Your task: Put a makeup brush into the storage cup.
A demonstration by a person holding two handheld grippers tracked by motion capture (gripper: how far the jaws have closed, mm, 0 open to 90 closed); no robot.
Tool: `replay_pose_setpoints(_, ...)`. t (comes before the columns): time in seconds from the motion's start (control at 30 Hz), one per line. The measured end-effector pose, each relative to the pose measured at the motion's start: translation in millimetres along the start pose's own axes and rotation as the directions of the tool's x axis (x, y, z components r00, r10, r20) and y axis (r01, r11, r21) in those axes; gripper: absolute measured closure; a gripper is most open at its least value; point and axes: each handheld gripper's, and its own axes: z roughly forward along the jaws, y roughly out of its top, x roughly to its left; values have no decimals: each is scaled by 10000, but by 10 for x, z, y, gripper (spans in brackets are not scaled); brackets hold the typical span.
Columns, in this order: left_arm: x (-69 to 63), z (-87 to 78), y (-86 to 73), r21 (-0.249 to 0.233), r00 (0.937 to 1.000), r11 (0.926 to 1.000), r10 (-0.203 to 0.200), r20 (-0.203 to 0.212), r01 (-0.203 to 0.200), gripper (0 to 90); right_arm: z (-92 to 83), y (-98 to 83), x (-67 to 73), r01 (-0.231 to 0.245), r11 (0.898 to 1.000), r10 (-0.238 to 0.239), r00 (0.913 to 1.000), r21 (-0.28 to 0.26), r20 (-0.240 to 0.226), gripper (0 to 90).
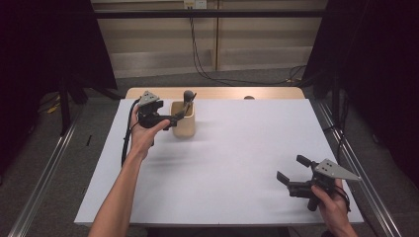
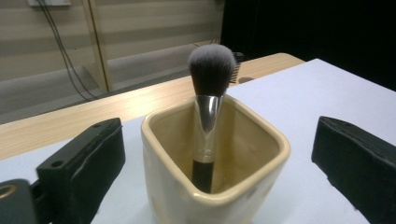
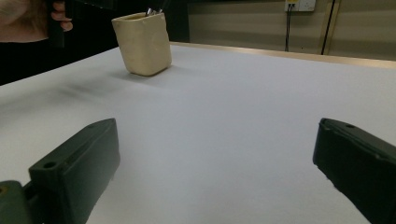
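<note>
A makeup brush (image 2: 211, 100) stands in a cream square cup (image 2: 219, 186), handle down and leaning a little, its dark bristle head with pale tips rising clear above the rim and its shiny metal collar level with the cup's far wall. The cup sits on the white table top (image 1: 232, 163) toward the far left part of it, just short of the bare wooden strip along the far edge. The left gripper (image 1: 180, 112) is held right at the cup, its two black jaws standing wide apart to either side of it, pads not pressing on cup or brush; nothing is clamped. The person's left hand (image 1: 143, 133) grips that tool from the near side, the forearm running down toward the bottom edge, a black cable trailing from it. Well apart, at the near right corner of the table, the right gripper (image 1: 291, 170) rests low over the bare white surface with its jaws spread wide too and nothing between them, the right hand (image 1: 332, 203) holding it from behind.
</note>
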Motion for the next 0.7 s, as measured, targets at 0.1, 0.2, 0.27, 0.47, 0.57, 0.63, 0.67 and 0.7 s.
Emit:
replay_pose_setpoints(0.1, -36, -69, 18, 5, 9998, 9999, -148, 117, 148, 16, -6, -1, -10, -6, 10000, 6, 10000, 0, 29, 0)
replay_pose_setpoints(0.2, -93, -154, 25, -263, 9998, 9997, -4, 179, 9, 17, -21, 0, -8, -31, 10000, 32, 9999, -82, 96, 0)
replay_pose_setpoints(0.27, -109, -183, 13, -237, 9999, 9997, 29, 167, -25, 16, -25, 2, -5, 6, 10000, -5, 9999, -82, 138, 0)
replay_pose_setpoints(0.47, -216, -327, -88, -261, 9997, 9994, 217, 104, -214, 18, -27, 16, 20, -64, 9999, 65, 9999, -93, 146, 0)
replay_pose_setpoints(0.57, -248, -419, -113, -427, 9997, 9989, 195, 145, -189, 21, -7, 12, 30, 34, 10000, -34, 9999, 28, 112, 0)
replay_pose_setpoints(0.63, -252, -474, -122, -451, 9995, 9986, 296, 58, -293, 21, -2, 8, 31, 47, 10000, -47, 9999, 34, 112, 0)
replay_pose_setpoints(0.67, -253, -498, -125, -461, 9996, 9986, 263, 25, -262, 21, -5, 8, 32, 34, 10000, -35, 9999, 29, 99, 0)
replay_pose_setpoints(0.7, -258, -522, -127, -527, 9998, 9984, 208, 35, -206, 21, -9, 8, 30, 46, 10000, -46, 9999, 29, 94, 0)
